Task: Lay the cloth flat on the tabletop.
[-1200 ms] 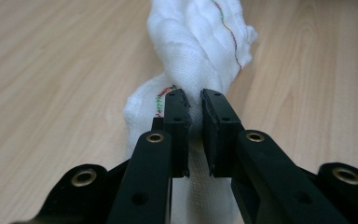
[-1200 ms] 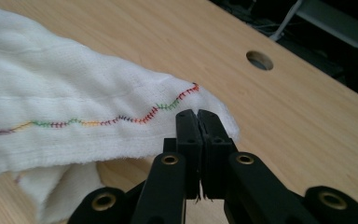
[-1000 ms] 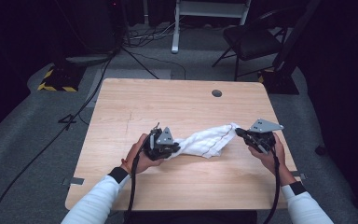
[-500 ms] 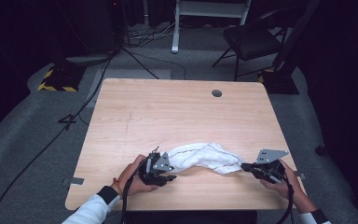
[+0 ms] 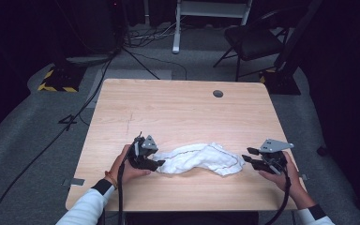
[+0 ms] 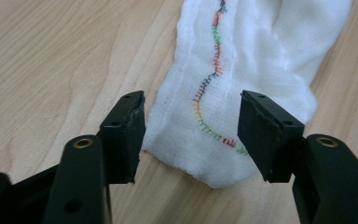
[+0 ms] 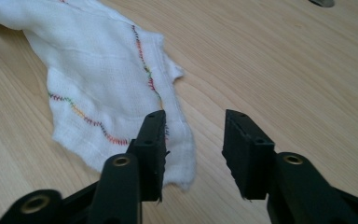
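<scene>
We have the white cloth [image 5: 200, 158] lying bunched on the table [image 5: 183, 112] near its front edge, set down but not spread flat. Its long axis runs left to right between our 2 grippers. The left gripper [image 6: 191, 133] and right gripper [image 7: 193, 149] have just been opening; both now stand half apart, gripping nothing.

Light: overhead, falling on the table [image 5: 183, 108]; the room around it lies dark.
Shadows: soft and short under the cloth [image 5: 201, 158].
Glare: none; cloth slightly washed out.
Focus: the high view is soft and grainy; the gripper views are sharp near the cloth.
</scene>
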### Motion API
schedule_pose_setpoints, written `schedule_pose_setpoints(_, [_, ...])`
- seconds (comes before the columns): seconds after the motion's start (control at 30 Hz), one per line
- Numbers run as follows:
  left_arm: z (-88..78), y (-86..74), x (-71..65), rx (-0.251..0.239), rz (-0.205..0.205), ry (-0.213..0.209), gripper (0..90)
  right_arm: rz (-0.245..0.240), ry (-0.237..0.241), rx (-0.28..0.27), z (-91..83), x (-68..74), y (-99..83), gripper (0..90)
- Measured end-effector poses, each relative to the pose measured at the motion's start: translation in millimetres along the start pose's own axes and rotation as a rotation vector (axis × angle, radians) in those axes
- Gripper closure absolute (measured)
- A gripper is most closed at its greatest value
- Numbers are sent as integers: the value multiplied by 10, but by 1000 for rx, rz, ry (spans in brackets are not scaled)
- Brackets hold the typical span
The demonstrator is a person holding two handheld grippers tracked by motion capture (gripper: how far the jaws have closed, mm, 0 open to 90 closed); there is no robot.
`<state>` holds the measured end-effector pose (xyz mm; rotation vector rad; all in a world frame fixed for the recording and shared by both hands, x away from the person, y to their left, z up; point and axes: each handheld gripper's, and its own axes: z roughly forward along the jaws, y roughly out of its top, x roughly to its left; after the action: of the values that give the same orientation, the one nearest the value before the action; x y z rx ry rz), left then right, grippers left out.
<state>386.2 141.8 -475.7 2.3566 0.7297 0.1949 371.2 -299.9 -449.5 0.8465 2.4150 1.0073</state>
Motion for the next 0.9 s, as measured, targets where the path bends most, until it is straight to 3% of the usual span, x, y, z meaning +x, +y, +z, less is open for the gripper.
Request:
schedule_pose_setpoints(0.13, [51,-10,2,5,8,-25,473,6,77,40,191,34,34,500])
schedule_pose_setpoints(0.17, [76,-14,5,14,10,-17,468,7,80,60,238,41,30,492])
schedule_pose_setpoints(0.2, [118,-27,24,22,-15,-28,458,13,82,76,283,42,19,483])
schedule_pose_setpoints(0.3, [126,-30,42,7,-23,-37,451,26,86,122,361,33,-20,467])
schedule_pose_setpoints(0.33, [134,-23,41,8,-17,-36,451,36,86,150,402,30,-60,491])
schedule_pose_setpoints(0.4, [138,-6,36,20,4,-26,467,36,91,151,426,32,-83,549])
schedule_pose_setpoints(0.47, [147,21,52,26,5,-28,514,25,94,147,422,41,-74,707])
schedule_pose_setpoints(0.53, [159,51,74,22,24,-28,630,-14,77,145,424,65,-62,793])
schedule_pose_setpoints(0.67, [202,128,157,24,44,-6,793,-32,20,129,416,33,-23,834])
schedule_pose_setpoints(0.77, [209,205,264,10,33,32,824,-31,-29,103,400,-35,63,839])
schedule_pose_setpoints(0.9, [133,327,407,-51,23,76,836,-57,-106,59,387,-122,199,842])
